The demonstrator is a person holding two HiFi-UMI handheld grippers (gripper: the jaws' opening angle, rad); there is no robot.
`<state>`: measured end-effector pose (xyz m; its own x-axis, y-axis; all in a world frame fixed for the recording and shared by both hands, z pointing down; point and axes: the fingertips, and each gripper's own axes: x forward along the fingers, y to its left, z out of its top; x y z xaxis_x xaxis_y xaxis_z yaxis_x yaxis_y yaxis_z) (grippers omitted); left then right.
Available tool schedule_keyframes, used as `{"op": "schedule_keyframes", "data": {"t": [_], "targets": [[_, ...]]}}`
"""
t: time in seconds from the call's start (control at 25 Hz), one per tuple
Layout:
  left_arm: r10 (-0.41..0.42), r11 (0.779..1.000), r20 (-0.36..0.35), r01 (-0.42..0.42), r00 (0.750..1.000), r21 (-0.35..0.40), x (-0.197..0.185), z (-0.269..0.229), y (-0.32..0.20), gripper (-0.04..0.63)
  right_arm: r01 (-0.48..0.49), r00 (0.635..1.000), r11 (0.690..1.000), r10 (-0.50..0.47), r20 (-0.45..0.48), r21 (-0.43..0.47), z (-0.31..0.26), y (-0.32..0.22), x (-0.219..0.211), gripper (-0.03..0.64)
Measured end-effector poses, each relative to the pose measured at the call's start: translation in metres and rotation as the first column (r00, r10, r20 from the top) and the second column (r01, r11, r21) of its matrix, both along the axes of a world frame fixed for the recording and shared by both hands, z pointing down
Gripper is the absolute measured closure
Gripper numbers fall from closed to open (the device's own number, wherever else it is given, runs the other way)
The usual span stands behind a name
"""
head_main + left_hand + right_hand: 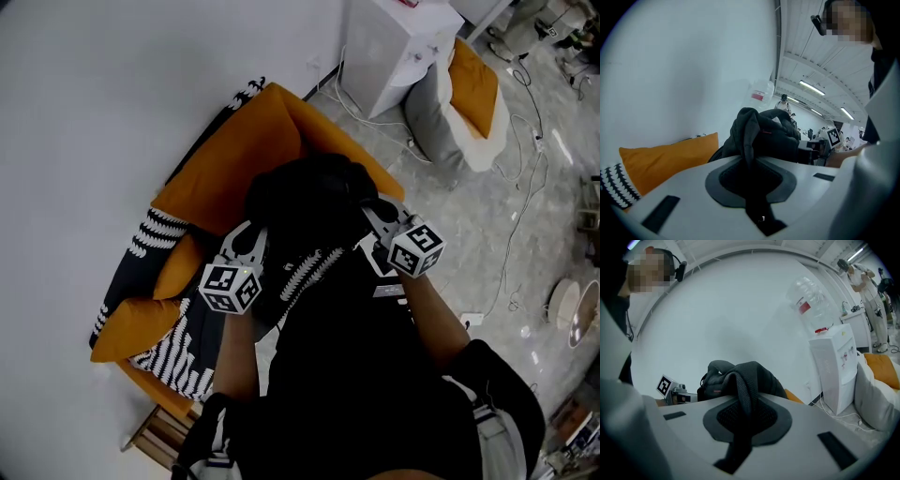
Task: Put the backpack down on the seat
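A black backpack (314, 202) hangs over the orange armchair seat (234, 155), held up between both grippers. My left gripper (249, 240) is shut on one of its shoulder straps (749, 140), which runs down between the jaws. My right gripper (379, 221) is shut on the other strap (746, 397) in the same way. In each gripper view the backpack's body (768, 136) (736, 373) bulges just beyond the jaws. Whether the bag's bottom touches the seat is hidden by the bag and by the person's dark clothing.
An orange cushion (665, 159) and a black-and-white patterned throw (169, 352) lie on the armchair by the white wall. A white water dispenser (394, 42), a grey beanbag (450, 117) with an orange cushion on it, and floor cables (525, 187) lie to the right.
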<state>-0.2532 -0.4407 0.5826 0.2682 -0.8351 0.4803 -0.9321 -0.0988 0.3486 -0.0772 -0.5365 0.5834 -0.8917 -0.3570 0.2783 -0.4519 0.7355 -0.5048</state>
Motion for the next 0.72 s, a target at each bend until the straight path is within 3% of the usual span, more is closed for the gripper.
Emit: {"op": "schedule_keyframes", "data": {"t": [0.48, 0.72], "targets": [[-0.011, 0.991, -0.043, 0.005, 0.999, -0.137, -0.024, 0.087, -0.065, 0.545, -0.020, 0.998, 0.992, 0.011, -0.067, -0.123, 0.084, -0.071, -0.024, 0.569], [-0.039, 0.990, -0.057, 0.031, 0.998, -0.141, -0.041, 0.100, -0.092, 0.545, -0.005, 0.997, 0.992, -0.006, -0.083, -0.130, 0.095, -0.096, -0.042, 0.569]]}}
